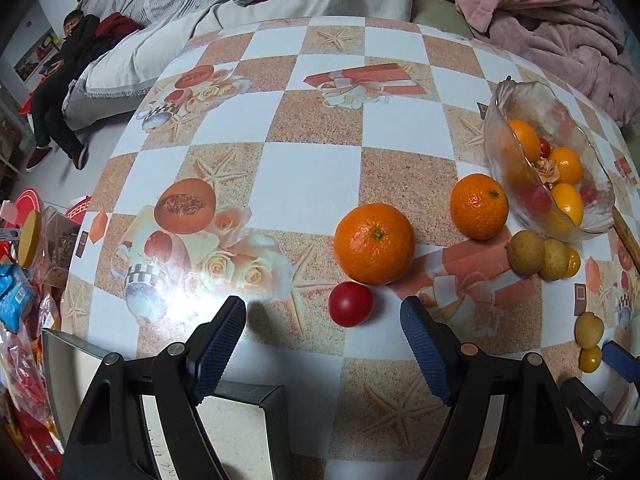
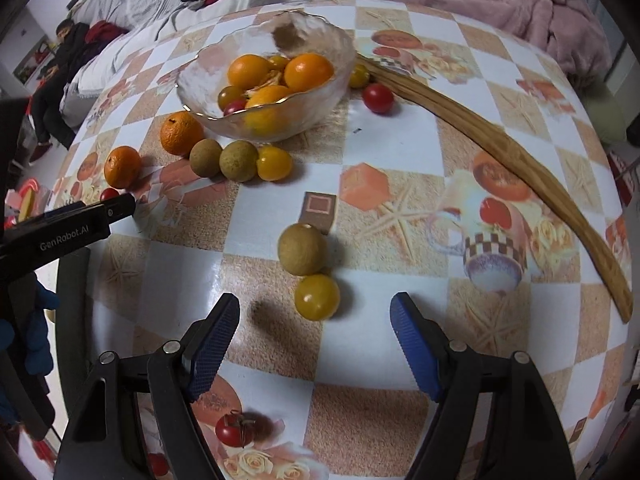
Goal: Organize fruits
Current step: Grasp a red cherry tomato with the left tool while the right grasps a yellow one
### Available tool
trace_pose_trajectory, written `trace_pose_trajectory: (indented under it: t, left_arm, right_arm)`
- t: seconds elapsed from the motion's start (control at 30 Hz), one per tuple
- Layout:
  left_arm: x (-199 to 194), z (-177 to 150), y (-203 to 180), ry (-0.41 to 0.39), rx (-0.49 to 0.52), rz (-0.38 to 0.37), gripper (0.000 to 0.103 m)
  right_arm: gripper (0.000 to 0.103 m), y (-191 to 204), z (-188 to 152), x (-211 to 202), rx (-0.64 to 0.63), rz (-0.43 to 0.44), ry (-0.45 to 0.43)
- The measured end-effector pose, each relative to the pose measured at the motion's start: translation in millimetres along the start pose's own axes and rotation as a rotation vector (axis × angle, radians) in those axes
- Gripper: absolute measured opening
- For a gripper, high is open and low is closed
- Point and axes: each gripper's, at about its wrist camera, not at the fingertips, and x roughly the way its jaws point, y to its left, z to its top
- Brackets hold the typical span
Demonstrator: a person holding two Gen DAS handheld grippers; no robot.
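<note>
In the left wrist view, the glass bowl blurred the fruit behind its near wall, and a yellow fruit at four o'clock was mostly hidden behind two brown ones. The wooden stick was cut off at the three o'clock edge.

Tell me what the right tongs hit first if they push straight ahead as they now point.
Most likely the yellow cherry tomato, lying just ahead of the open right tongs, between their tips. The brown longan sits right behind it. Depth is hard to judge in the fisheye view.
</note>
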Motion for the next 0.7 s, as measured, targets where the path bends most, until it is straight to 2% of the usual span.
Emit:
trace_pose_trajectory:
  t: [0.07, 0.17, 0.23, 0.3, 0.4, 0.57, 0.7]
  left_arm:
    - [0, 0, 1, -0.001, -0.002, -0.005, 0.078]
    - [-1, 1, 1, 0.002, -0.008, -0.052, 0.06]
    - [-4, -1, -4, -0.003, 0.01, -0.065, 0.051]
    - [-6, -3, -8, -0.009, 0.024, -0.071, 0.035]
    - [-9, -5, -9, -0.013, 0.031, -0.076, 0.022]
    - [-18, -10, -5, -0.021, 0.019, -0.111, 0.022]
    - [-33, -15, -4, -0.044, 0.024, -0.129, 0.022]
  right_arm:
    - [0.071, 4, 1, 1, -0.017, -0.019, -0.002]
    - [0.052, 9, 2, 0, -0.035, -0.033, -0.007]
    - [0.033, 10, 2, -1, -0.047, -0.045, -0.009]
    - [0.025, 8, 1, -2, -0.045, -0.042, -0.009]
    - [0.024, 2, 0, -5, -0.021, -0.013, -0.007]
    - [0.024, -6, -7, -15, 0.029, 0.071, -0.019]
    - [0.024, -7, -12, -24, 0.037, 0.095, -0.024]
